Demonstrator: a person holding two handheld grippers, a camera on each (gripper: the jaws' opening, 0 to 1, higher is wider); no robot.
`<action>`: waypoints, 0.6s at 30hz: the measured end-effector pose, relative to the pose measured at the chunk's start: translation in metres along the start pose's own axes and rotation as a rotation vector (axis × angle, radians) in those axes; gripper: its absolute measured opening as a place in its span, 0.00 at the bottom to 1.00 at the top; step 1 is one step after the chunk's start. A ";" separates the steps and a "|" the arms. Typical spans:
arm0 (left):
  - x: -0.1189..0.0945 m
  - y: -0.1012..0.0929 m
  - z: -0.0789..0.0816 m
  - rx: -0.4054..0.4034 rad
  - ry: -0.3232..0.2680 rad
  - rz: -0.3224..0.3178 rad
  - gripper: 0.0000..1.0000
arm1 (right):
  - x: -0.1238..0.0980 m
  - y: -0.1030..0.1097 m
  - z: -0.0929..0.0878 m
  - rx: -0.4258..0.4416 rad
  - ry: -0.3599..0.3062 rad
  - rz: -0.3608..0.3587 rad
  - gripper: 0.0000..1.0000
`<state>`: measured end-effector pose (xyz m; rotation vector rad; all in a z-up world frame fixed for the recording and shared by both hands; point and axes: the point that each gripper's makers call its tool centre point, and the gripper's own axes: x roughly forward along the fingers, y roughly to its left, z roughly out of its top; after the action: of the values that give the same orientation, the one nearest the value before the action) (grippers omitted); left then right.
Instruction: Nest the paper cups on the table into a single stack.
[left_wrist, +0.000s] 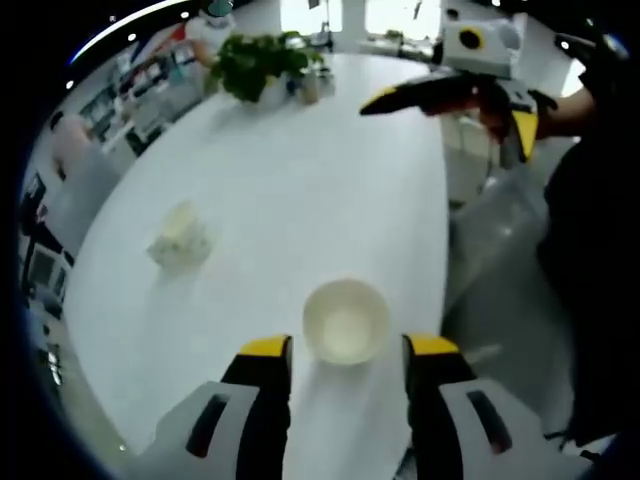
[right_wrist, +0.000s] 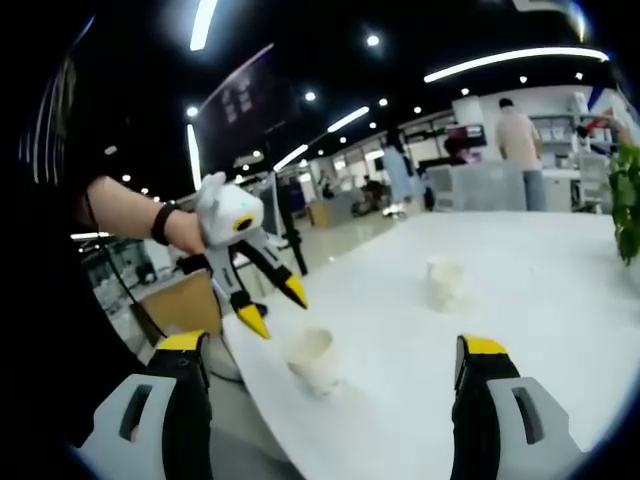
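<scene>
A white paper cup (left_wrist: 345, 320) stands upright, mouth up, near the edge of the round white table (left_wrist: 300, 180). My left gripper (left_wrist: 348, 348) is open, its yellow-tipped jaws just short of this cup on either side and not touching it. In the right gripper view the same cup (right_wrist: 312, 358) sits just beyond the left gripper (right_wrist: 272, 306), which a hand holds above the table edge. A second white cup (left_wrist: 180, 238) stands farther in on the table (right_wrist: 560, 300), also visible as the cup (right_wrist: 445, 282). My right gripper (right_wrist: 332, 350) is wide open over the table, holding nothing; it appears as the gripper (left_wrist: 400, 98) at top right.
A potted green plant (left_wrist: 262, 62) and small items stand at the table's far side. The table edge (left_wrist: 445, 230) drops to grey floor on the right, where the person stands. A person (right_wrist: 518, 135) stands by desks in the background.
</scene>
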<state>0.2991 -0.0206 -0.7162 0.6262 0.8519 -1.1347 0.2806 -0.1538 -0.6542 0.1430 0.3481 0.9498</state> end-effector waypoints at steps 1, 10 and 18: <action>-0.002 0.001 0.001 -0.008 -0.008 0.006 0.45 | 0.001 0.000 0.001 -0.006 0.003 0.001 1.00; -0.018 0.005 -0.014 -0.086 -0.044 0.052 0.50 | 0.005 0.000 0.005 -0.004 0.004 0.008 1.00; -0.029 0.014 -0.021 -0.143 -0.086 0.088 0.53 | 0.005 0.000 0.007 -0.005 0.013 0.007 1.00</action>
<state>0.3021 0.0157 -0.7033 0.4880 0.8164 -1.0049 0.2856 -0.1495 -0.6488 0.1338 0.3576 0.9584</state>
